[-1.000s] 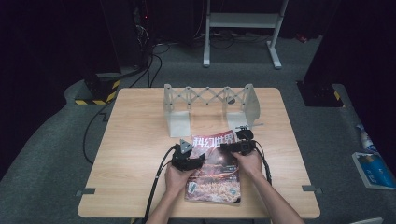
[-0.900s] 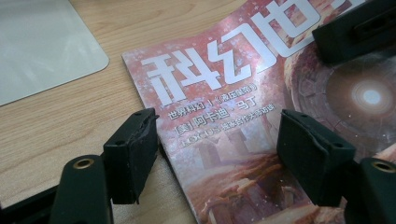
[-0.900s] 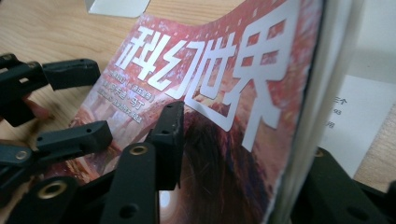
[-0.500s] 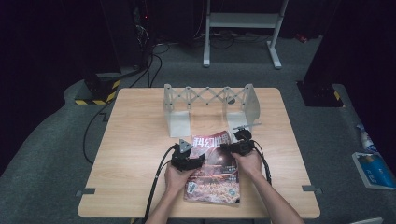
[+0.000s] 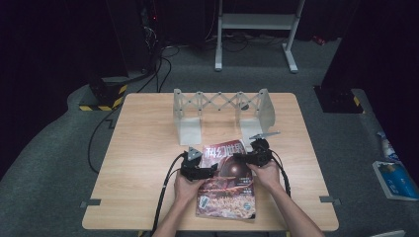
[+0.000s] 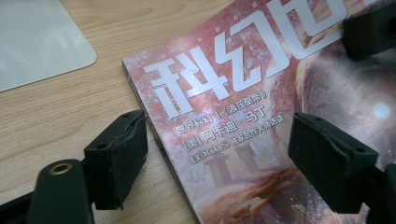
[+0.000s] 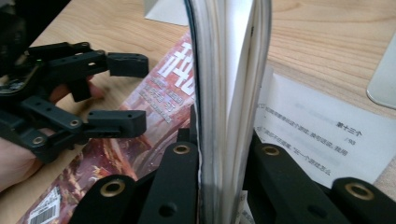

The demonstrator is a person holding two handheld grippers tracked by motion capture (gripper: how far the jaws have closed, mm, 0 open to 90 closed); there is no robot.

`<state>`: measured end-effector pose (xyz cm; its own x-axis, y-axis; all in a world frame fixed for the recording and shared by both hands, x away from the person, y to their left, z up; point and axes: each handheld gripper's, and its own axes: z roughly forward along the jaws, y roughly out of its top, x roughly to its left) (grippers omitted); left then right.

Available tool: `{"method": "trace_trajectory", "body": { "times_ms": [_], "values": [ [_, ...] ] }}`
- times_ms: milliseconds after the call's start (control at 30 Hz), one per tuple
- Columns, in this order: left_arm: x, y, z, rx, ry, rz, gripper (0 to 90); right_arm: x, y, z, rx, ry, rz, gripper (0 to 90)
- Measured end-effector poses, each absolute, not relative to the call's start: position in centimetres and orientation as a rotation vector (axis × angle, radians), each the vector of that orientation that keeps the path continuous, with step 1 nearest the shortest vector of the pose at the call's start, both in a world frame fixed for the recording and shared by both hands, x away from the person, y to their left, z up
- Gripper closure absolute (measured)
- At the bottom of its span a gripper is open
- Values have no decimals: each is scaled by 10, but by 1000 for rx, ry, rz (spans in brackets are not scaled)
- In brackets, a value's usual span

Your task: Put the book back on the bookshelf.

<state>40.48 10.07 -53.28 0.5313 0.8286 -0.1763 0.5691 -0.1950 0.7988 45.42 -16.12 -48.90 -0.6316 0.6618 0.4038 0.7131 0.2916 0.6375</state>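
High view placed the magazine [image 5: 226,180] low and centre in the frame, lying on the counter [image 5: 143,148] just below the white expanding book rack [image 5: 222,111], with both hands on it. The right hand-held gripper [image 5: 245,158] sat at the magazine's upper right corner, and its jaws had just been closing; in the right gripper view they were pinched on a sheaf of pages [image 7: 229,93] standing on edge, lifted off the printed page [image 7: 322,140] below. The left hand-held gripper [image 5: 213,168] lay at the magazine's left edge. Its jaws had just been opening, and in the left gripper view they stood wide, one over bare wood beside the spine, the other over the cover [image 6: 261,116], gripping nothing.

So the pick-up looked barely begun: one edge of the magazine was caught and raised, while most of it lay flat on the counter. Lifting it clear, turning it upright and setting it into the rack, if that was the aim, all seemed left to do. The rack's slots held nothing that I could see.
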Motion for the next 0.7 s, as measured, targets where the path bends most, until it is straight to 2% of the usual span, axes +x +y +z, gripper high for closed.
{"method": "trace_trajectory", "body": {
  "times_ms": [400,700],
  "values": [
    [404,102,-533,1873,1129,319,147,443,-167,-480,-1184,-2506,-1347,852],
    [405,103,-533,1850,1105,224,115,438,-171,-476,-1108,-2516,-1403,854]
  ]
}}
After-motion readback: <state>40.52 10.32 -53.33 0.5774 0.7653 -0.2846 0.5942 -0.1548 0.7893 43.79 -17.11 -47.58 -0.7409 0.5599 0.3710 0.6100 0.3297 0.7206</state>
